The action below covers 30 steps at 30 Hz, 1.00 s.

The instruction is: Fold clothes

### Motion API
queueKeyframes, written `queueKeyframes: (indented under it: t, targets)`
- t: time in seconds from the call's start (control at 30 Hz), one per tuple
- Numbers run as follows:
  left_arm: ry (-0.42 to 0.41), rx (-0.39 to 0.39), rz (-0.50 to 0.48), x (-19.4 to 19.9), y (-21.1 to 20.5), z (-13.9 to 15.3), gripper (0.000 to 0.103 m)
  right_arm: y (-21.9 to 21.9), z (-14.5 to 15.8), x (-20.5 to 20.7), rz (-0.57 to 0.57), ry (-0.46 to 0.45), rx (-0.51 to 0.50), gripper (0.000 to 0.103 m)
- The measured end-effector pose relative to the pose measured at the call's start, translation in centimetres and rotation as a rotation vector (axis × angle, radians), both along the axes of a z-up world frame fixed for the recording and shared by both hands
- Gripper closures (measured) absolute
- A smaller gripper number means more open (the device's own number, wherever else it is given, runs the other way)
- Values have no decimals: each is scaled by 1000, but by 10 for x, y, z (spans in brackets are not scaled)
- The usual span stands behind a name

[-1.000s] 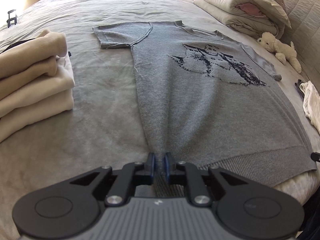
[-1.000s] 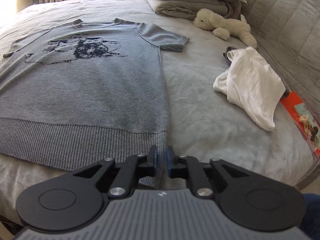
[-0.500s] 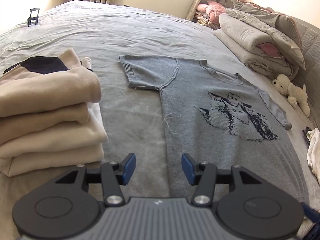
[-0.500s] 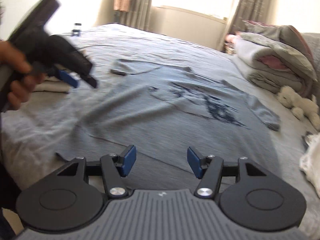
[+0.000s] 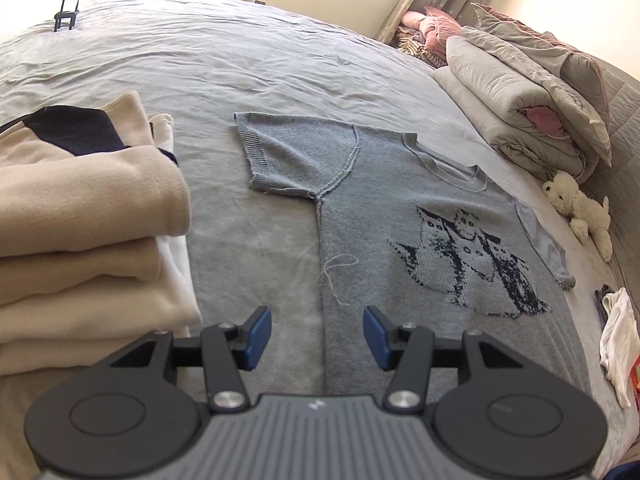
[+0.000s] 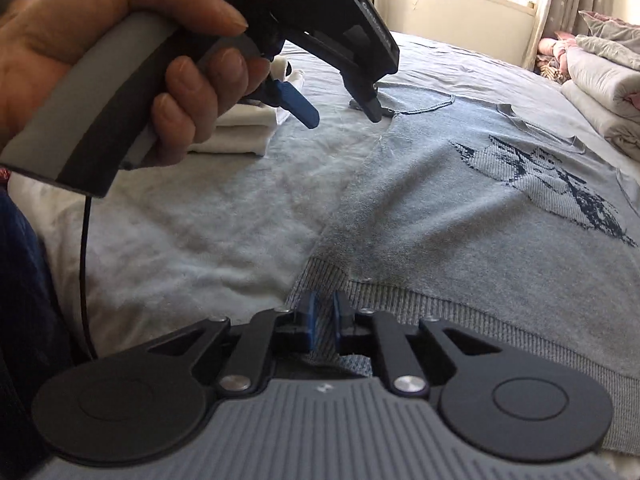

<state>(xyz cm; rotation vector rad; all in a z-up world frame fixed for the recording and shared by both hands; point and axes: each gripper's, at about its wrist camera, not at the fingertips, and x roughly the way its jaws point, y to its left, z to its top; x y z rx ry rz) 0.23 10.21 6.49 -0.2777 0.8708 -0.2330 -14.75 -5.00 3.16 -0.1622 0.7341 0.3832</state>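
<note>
Beige folded garments (image 5: 80, 232) sit stacked at the left of the bed (image 5: 240, 60), and beside them the grey knit top (image 5: 400, 240) lies spread flat, front up. Left tongs (image 5: 316, 338) hang spread and empty above its near side seam. Right tongs (image 6: 323, 316) have just been closing, and now pinch the ribbed hem at the top's near left corner. Looks like the first lengthwise fold is being set up; next, the left tongs likely need the left sleeve (image 5: 288, 152) or shoulder, so both can carry that edge across.
</note>
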Motion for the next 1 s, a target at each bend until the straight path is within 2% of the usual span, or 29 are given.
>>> queueKeyframes:
  t: [0.17,0.37,0.47,0.6,0.7,0.73,0.77,0.83,0.9,1.0]
  targets:
    - [-5,25,-17,5,-5,-3,51,-5,3,10,-67,-32,52,92]
    - [1,97,-34,13,-19,-16,51,-37,7,29,-167,-66,75,92]
    - [7,134,-46,14,-28,-23,50,-63,-5,43,-233,-41,40,92]
    - [16,232,-77,10,-38,-38,49,-112,-11,41,-312,0,113,94]
    - [-4,285,-89,6,-43,-39,46,-145,-9,31,-357,11,87,95]
    - [-5,294,-88,5,-43,-39,46,-154,-8,27,-363,15,90,97]
    - [-6,303,-88,5,-43,-39,45,-167,-8,23,-394,26,84,92]
    - [-6,311,-86,5,-43,-39,45,-195,-9,19,-475,42,71,92]
    - [-6,314,-84,4,-42,-39,45,-223,-9,11,-522,64,114,99]
    - [-9,318,-78,2,-41,-39,45,-250,-6,1,-618,74,104,99]
